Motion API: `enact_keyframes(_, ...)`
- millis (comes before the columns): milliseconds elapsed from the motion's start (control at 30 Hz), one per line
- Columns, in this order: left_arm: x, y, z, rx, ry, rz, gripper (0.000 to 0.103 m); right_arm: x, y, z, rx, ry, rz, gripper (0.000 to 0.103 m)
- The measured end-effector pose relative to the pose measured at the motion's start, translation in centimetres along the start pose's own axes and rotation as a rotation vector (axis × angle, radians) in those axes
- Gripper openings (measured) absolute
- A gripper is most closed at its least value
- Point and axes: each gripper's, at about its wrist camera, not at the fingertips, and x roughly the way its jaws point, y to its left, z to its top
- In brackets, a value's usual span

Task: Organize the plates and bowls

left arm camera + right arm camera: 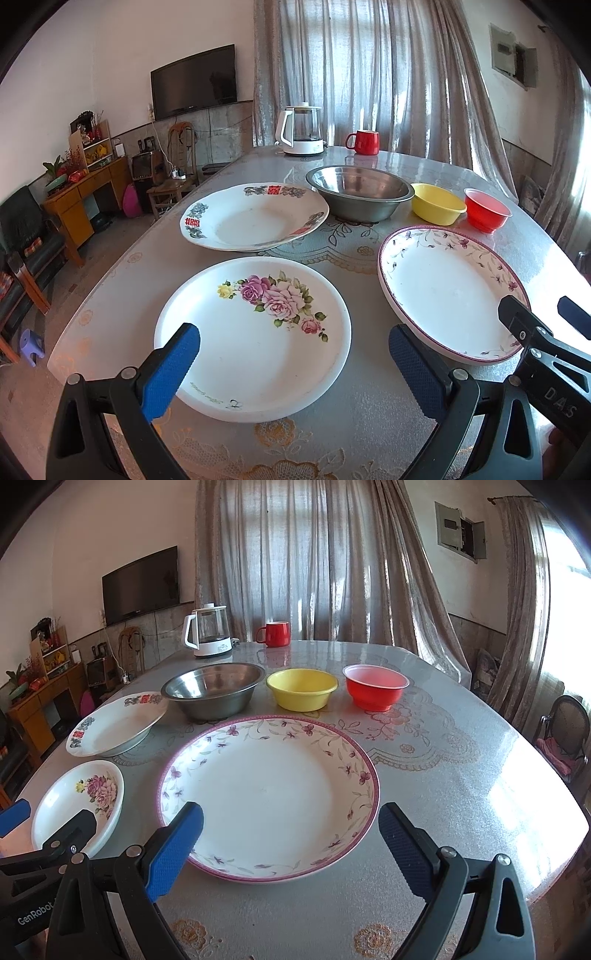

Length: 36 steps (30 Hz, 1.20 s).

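Observation:
Three plates lie apart on the table: a rose-print plate (255,336) (79,805), a plate with red characters (255,218) (116,729) behind it, and a purple-rimmed floral plate (452,291) (267,797) on the right. Behind them stand a steel bowl (360,192) (214,688), a yellow bowl (437,203) (302,688) and a red bowl (487,208) (376,686) in a row. My left gripper (293,354) hangs open over the near edge of the rose plate. My right gripper (290,834) is open above the near edge of the purple-rimmed plate. Neither holds anything.
A white kettle (301,129) (210,633) and a red mug (364,142) (275,633) stand at the table's far edge. The table (461,775) has bare cloth on the right. Chairs and a wooden desk (85,199) stand on the floor to the left.

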Motion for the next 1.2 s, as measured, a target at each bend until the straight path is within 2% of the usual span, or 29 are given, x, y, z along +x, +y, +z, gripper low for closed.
enact_keyframes(1200, 0.3, 0.3, 0.4, -0.014, 0.005, -0.019, 0.103, 0.6, 0.6, 0.3, -0.016, 0.007, -0.003, 0.098)
